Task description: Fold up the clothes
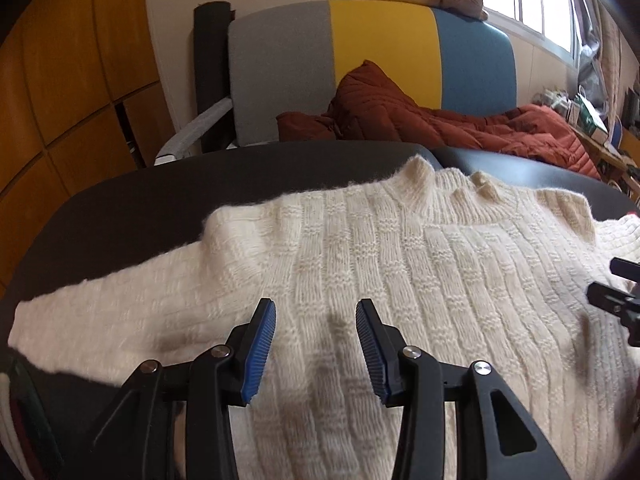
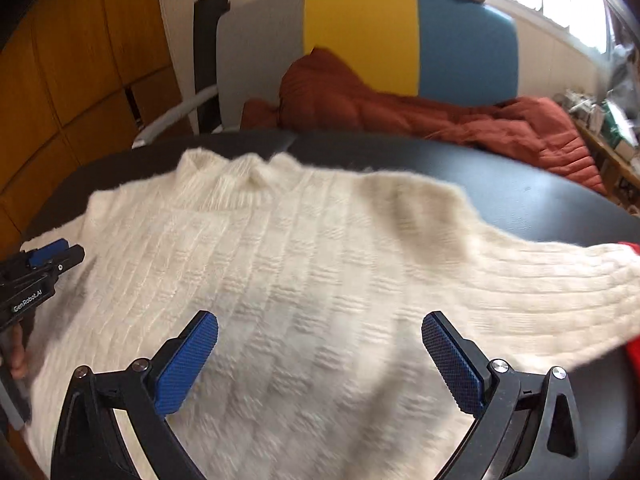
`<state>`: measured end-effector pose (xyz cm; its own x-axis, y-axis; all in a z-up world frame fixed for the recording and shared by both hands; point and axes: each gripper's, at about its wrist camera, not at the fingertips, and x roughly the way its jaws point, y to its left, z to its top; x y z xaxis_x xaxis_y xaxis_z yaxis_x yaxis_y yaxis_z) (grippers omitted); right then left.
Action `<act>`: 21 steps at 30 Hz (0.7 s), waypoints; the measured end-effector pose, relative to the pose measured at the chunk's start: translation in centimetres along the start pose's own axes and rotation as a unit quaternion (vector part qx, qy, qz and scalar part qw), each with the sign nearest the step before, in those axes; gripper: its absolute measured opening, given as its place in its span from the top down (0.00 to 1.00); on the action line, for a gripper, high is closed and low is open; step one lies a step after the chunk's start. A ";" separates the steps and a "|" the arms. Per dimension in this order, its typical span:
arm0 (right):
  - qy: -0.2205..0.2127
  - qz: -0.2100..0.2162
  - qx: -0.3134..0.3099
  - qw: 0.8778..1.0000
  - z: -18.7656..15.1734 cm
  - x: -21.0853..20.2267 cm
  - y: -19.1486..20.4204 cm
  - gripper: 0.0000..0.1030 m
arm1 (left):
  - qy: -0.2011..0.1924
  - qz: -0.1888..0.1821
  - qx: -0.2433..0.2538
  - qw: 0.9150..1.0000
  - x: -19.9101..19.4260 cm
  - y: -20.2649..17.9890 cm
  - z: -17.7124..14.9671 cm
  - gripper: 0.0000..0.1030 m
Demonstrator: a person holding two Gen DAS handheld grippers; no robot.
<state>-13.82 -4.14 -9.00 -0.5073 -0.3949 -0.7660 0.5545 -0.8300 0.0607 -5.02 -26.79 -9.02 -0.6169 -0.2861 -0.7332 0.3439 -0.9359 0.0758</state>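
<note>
A cream ribbed knit sweater lies spread flat on a dark table, collar toward the far edge. One sleeve stretches out to the left in the left wrist view. My left gripper hovers over the sweater's lower left body, open, with nothing between its blue pads. In the blurred right wrist view the sweater fills the middle and its other sleeve runs off right. My right gripper stands wide open above the body, holding nothing. Each gripper shows at the edge of the other's view: the right gripper, the left gripper.
Behind the table stands a chair with a grey, yellow and blue back, and a rust-red quilted jacket lies on it. Wooden cabinets line the left. A cluttered shelf sits under the window at right. Something red shows at the table's right edge.
</note>
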 end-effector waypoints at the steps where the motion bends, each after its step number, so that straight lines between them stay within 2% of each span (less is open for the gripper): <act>1: 0.009 -0.007 0.003 1.000 0.0 0.9 -0.2 0.00 | 0.005 -0.001 0.003 1.000 0.6 -0.1 0.1 0.59; 5: 0.022 -0.020 0.012 0.999 0.5 3.1 -0.8 0.00 | 0.034 0.000 -0.004 0.999 3.4 0.2 0.6 0.58; 9: 0.020 -0.026 0.017 0.999 1.5 4.3 -1.2 0.00 | 0.034 -0.006 -0.044 0.998 5.1 1.7 1.7 0.48; 21: 0.010 -0.032 0.016 0.999 6.0 8.1 -2.0 0.00 | 0.020 0.022 -0.062 0.998 10.2 3.1 6.8 0.41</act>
<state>-23.00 -8.08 -11.46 -0.5281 -0.3330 -0.7812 0.4999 -0.8655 0.0310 -15.07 -33.98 -11.73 -0.5715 -0.3158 -0.7574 0.4571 -0.8890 0.0258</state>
